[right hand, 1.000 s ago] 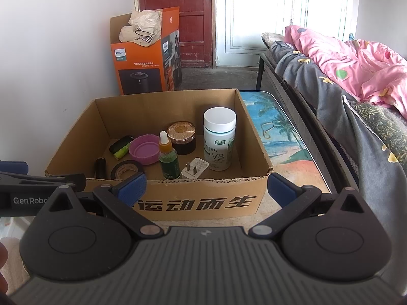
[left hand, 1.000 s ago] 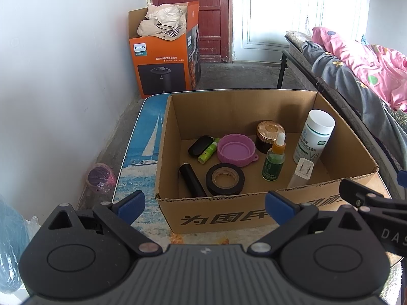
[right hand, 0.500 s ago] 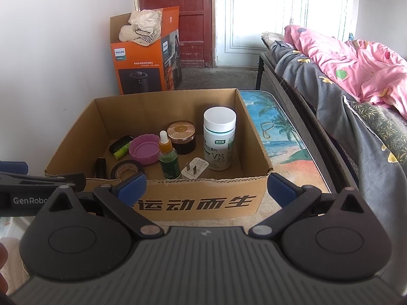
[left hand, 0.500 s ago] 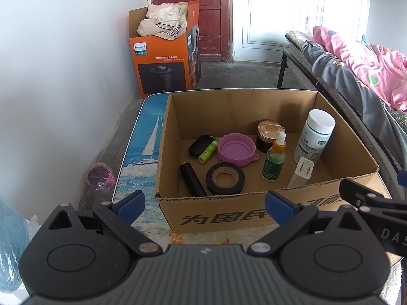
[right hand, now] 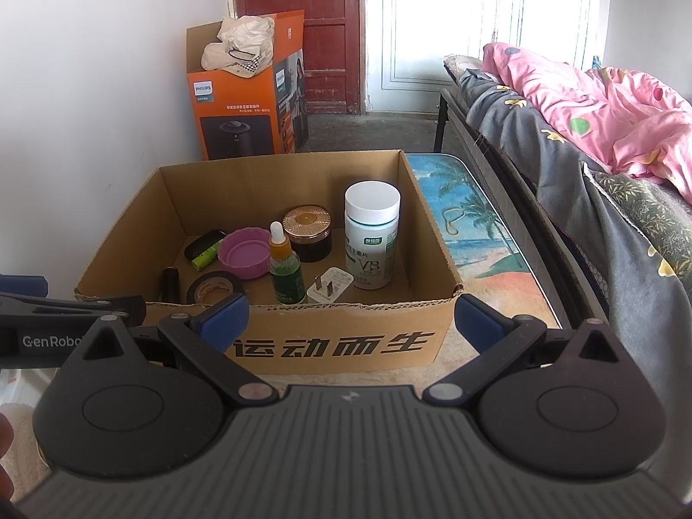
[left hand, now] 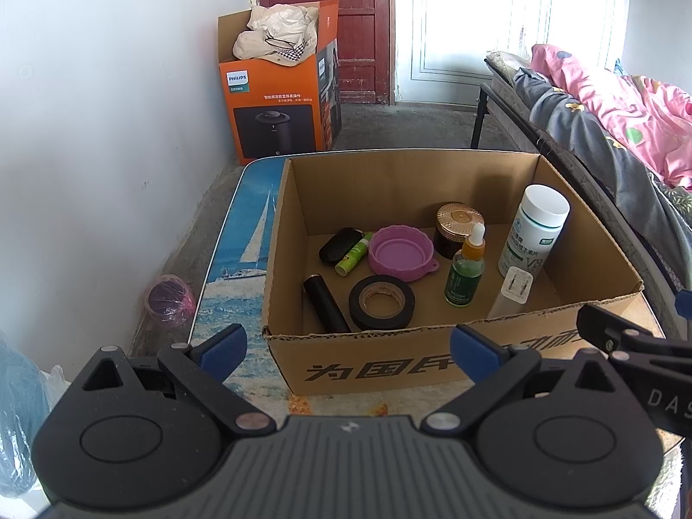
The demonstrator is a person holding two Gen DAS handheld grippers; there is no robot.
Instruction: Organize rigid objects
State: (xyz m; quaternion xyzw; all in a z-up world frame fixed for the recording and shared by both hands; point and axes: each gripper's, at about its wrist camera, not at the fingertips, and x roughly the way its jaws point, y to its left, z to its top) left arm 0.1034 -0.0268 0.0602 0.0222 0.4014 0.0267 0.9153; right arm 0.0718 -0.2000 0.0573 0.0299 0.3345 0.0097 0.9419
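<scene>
An open cardboard box (left hand: 389, 372) (right hand: 346, 341) stands on a low printed table. Inside it are a white pill bottle (left hand: 534, 233) (right hand: 372, 238), a green dropper bottle (left hand: 466, 272) (right hand: 284, 268), a gold-lidded jar (left hand: 456, 229) (right hand: 308, 233), a pink lid (left hand: 400, 253) (right hand: 243, 254), a black tape roll (left hand: 381, 302) (right hand: 215, 289), a black tube (left hand: 325, 309), a green tube (left hand: 352, 255) and a white plug (left hand: 517, 285) (right hand: 329, 287). My left gripper (left hand: 348, 339) and right gripper (right hand: 349, 313) hover open before the box's near wall, both empty.
An orange Philips box (left hand: 277, 104) with cloth on top stands by the red door. A bed with a pink quilt (left hand: 614, 99) (right hand: 605, 99) runs along the right. A pink-bagged object (left hand: 166, 298) lies on the floor at left, below the white wall.
</scene>
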